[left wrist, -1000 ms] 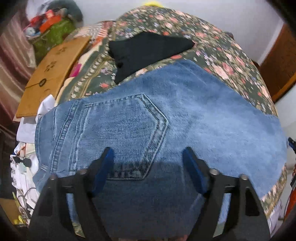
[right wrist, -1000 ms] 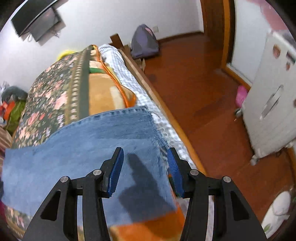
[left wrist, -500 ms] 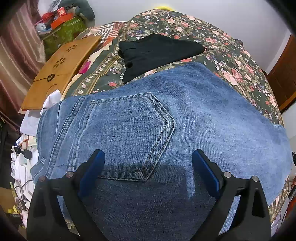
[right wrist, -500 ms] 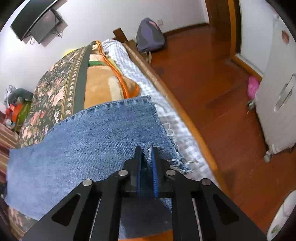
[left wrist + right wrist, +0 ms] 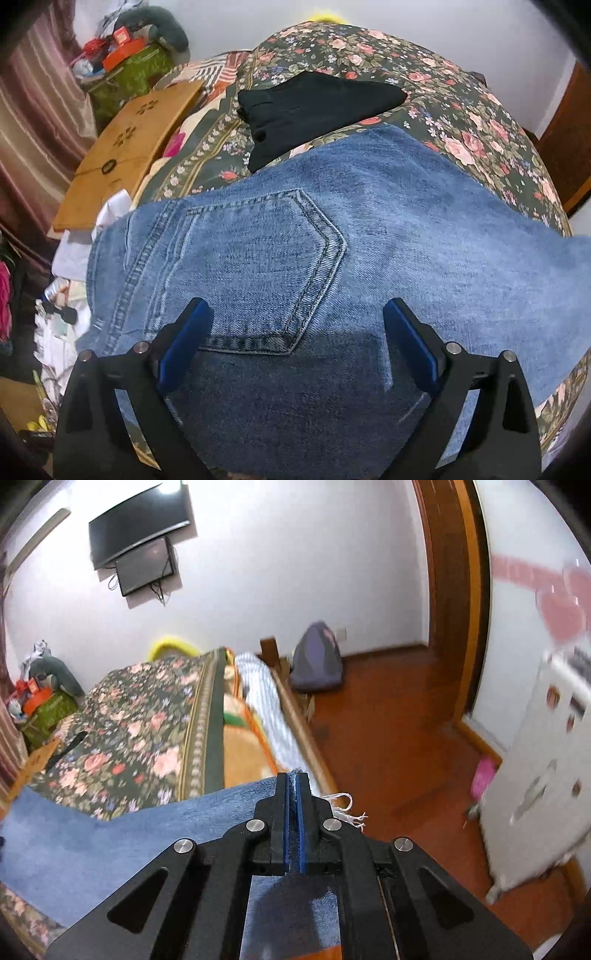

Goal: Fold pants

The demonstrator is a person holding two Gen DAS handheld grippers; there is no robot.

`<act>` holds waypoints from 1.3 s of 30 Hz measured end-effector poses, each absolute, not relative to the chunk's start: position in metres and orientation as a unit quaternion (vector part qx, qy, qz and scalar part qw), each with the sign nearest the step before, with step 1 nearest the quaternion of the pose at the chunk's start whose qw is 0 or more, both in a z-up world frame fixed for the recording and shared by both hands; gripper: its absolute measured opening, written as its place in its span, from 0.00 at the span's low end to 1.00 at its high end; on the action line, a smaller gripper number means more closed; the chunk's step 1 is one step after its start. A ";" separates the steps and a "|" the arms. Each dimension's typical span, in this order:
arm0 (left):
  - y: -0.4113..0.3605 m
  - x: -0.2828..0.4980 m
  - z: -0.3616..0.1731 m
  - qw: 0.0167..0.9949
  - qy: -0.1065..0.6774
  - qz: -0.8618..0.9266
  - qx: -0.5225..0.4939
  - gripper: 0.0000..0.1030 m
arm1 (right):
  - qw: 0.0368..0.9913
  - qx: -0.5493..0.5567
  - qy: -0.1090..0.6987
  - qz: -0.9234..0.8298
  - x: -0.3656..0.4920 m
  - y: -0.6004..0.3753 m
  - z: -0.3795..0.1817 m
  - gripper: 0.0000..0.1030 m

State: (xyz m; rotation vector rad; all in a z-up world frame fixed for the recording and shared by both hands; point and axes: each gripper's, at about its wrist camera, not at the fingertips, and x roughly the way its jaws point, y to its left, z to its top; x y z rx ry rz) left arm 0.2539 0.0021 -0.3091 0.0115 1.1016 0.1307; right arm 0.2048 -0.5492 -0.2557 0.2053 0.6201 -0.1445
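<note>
Bedroom, floral bedspread [image 5: 461,122]: jeans [image 5: 388,236] lie flat across it, back pocket [image 5: 255,266] up. Your left gripper [image 5: 295,328] hangs over the pocket, jaws spread wide, nothing pinched. Your right gripper [image 5: 293,786] has jaws pressed together on the frayed hem [image 5: 343,808]. Black garment [image 5: 314,107] sits beyond the jeans.

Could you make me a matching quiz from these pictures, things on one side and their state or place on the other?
Things:
1. left claw
2. right claw
3. black garment
4. backpack

States or places:
a. on the floor by the wall
b. shut on the jeans' frayed hem
c. open above the back pocket
d. lying on the floral bedspread

Pairs: 1-c, 2-b, 3-d, 4-a
</note>
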 end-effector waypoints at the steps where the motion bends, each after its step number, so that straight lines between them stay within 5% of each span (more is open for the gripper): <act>1: 0.000 0.253 -0.307 0.852 0.520 0.062 0.014 0.94 | 0.944 0.098 0.305 -0.075 0.208 -0.549 -0.258 0.02; 10: -0.014 0.248 -0.277 0.873 0.486 0.035 0.026 0.93 | 0.884 0.133 0.435 -0.110 0.247 -0.573 -0.349 0.02; 14: -0.026 0.253 -0.263 0.878 0.478 0.011 0.020 0.93 | 0.868 0.170 0.455 -0.103 0.240 -0.579 -0.346 0.03; 16: -0.037 0.256 -0.259 0.879 0.476 -0.005 0.025 0.93 | 0.874 0.168 0.449 -0.077 0.232 -0.568 -0.326 0.09; 18: -0.055 0.258 -0.258 0.881 0.472 -0.026 0.035 0.93 | 0.886 0.160 0.434 -0.043 0.222 -0.550 -0.308 0.30; 21: -0.077 0.261 -0.265 0.876 0.477 -0.053 0.040 0.93 | 0.901 0.128 0.413 0.020 0.206 -0.506 -0.292 0.43; 28: -0.117 0.260 -0.316 0.841 0.525 -0.064 0.111 0.94 | 0.882 0.083 0.461 0.050 0.192 -0.440 -0.342 0.43; 39: -0.081 0.222 -0.305 0.849 0.515 -0.060 0.100 0.93 | 0.872 0.110 0.476 -0.027 0.149 -0.492 -0.334 0.45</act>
